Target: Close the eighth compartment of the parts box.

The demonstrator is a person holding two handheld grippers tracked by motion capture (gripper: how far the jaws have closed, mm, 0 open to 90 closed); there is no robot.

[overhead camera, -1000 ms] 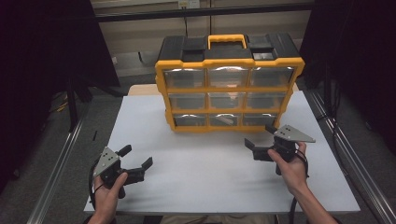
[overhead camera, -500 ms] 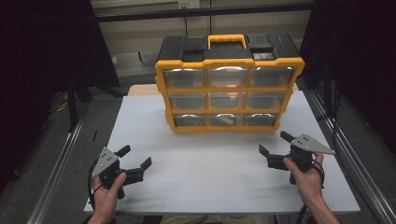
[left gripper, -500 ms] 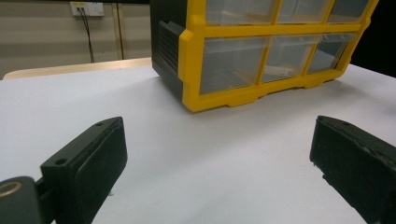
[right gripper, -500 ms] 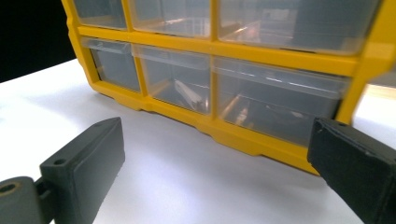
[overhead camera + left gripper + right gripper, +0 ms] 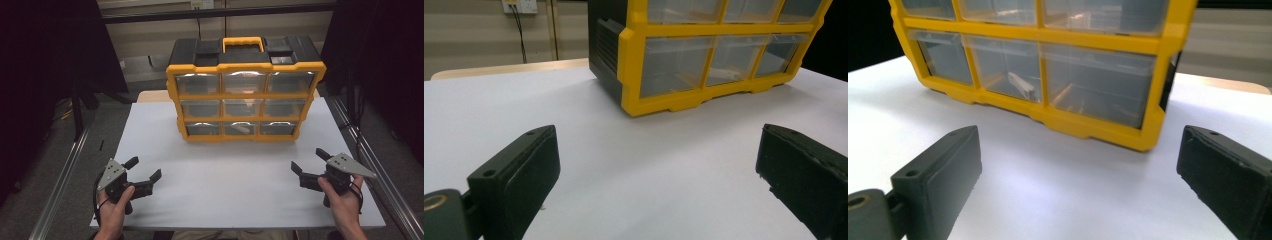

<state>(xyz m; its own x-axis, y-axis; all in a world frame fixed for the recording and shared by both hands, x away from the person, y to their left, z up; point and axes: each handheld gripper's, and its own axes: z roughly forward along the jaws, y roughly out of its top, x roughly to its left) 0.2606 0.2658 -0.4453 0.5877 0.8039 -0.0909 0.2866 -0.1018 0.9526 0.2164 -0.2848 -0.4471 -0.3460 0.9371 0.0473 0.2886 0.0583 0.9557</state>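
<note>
Work on the drawer organizer (image 5: 243, 90) appears not yet begun: all nine clear drawers sit flush in the yellow frame, none pulled out, and nothing lies loose on the white surface (image 5: 225, 170). The organizer stands upright at the far edge of the surface, centred, black body and yellow carry handle on top, drawer fronts facing the person. Left gripper (image 5: 141, 175) rests near the front left corner of the surface, right gripper (image 5: 307, 170) near the front right corner; both well apart from the organizer. Fingers of each are spread wide and hold nothing; in the left gripper view one finger (image 5: 519, 175) sits low against bare surface, and likewise in the right gripper view (image 5: 940, 172). Contents, as far as the translucent fronts allow: bottom middle drawer (image 5: 1005, 67) holds a small pale, flat piece lying at a slant; bottom right drawer (image 5: 1095, 82) shows a thin tan strip, identity unclear. Other drawers look empty or too hazy to tell. Judgement: the whole job remains, starting with an approach to a drawer front.
</note>
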